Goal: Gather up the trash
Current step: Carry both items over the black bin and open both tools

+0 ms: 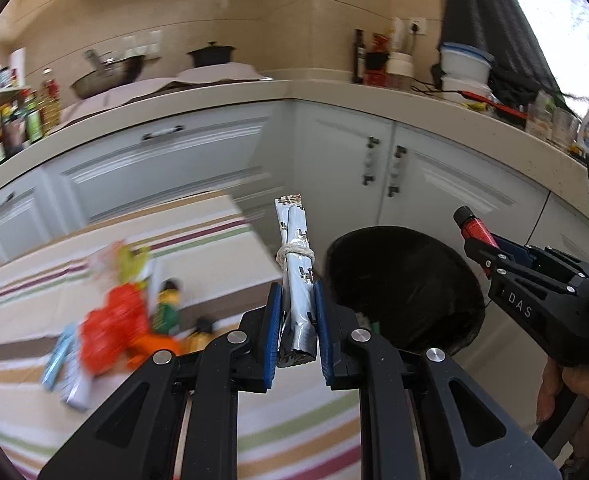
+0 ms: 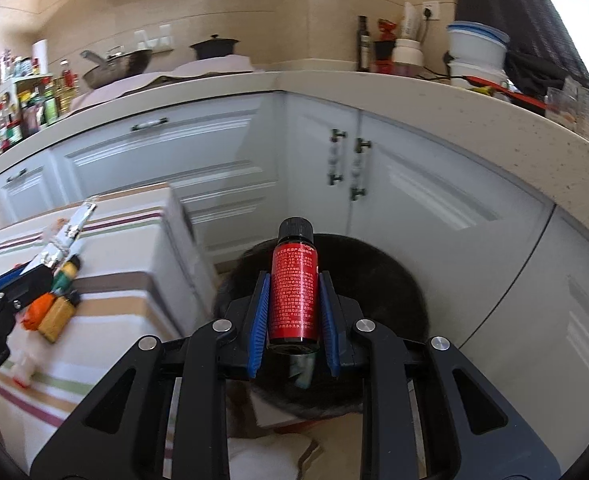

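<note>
Blue-padded left gripper and right gripper are clamping a string-tied silver foil packet and red black-capped bottle, nearing the black-lined bin just ahead, while colourful wrappers are waiting on the striped tablecloth leftward.

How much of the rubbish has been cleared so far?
Something already lies in the black bin. In hand: the left gripper holds a tied silver packet, the right gripper a red bottle. Left: wrappers and small bottles on the striped table.
</note>
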### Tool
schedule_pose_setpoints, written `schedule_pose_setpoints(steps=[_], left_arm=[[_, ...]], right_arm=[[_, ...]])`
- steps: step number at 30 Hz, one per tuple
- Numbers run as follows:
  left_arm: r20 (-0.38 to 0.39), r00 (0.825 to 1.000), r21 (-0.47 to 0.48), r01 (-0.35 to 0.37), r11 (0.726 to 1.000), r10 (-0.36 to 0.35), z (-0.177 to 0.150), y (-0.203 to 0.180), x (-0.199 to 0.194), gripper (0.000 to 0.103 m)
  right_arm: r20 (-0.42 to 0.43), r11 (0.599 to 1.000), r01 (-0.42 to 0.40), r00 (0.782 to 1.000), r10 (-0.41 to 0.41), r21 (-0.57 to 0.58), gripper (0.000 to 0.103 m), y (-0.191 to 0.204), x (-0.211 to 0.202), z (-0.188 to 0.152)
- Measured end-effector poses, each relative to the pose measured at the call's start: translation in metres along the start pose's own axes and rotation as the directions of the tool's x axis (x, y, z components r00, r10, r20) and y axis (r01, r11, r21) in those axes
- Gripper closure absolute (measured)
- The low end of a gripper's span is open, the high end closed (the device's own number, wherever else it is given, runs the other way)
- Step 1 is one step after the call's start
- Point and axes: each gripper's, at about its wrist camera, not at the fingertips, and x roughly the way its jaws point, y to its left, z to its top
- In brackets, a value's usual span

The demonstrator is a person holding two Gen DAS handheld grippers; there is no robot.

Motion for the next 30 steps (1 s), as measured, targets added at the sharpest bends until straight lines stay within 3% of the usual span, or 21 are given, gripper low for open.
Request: schedule_pose_setpoints(steps=[18,20,22,24,30], left_arm=[[-0.098,0.994,0.084,0.053,0.995,-0.044,0.033,-0.065,0.108,0.085],[-0.12,0.992,0.096,0.06,0.994,-0.048,0.034,-0.07,0.118,0.079],[-0.141,0.989,0.097,0.051,0.994,-0.037,0.033,-0.071,0.127,0.061],[-0.153,0.987,0.079,0.062,0.995,-0.05,0.033,-0.07,0.13,0.053],[-0.128,0.991,0.069,0.045,0.997,-0.036,0.036,-0.07,0.125,0.047]], right_arm=[[-0.022,0.997,0.054,0.998,-0.053,0.052,0.08,-0.056,0.066,0.013],[-0.029,0.997,0.062,0.998,-0.06,0.052,0.08,-0.059,0.075,0.013],[-0.035,0.996,0.062,0.998,-0.06,0.062,0.08,-0.063,0.08,0.013],[-0.036,0.996,0.066,0.997,-0.063,0.068,0.079,-0.066,0.083,0.013],[-0.035,0.994,0.074,0.997,-0.071,0.075,0.079,-0.069,0.082,0.013]])
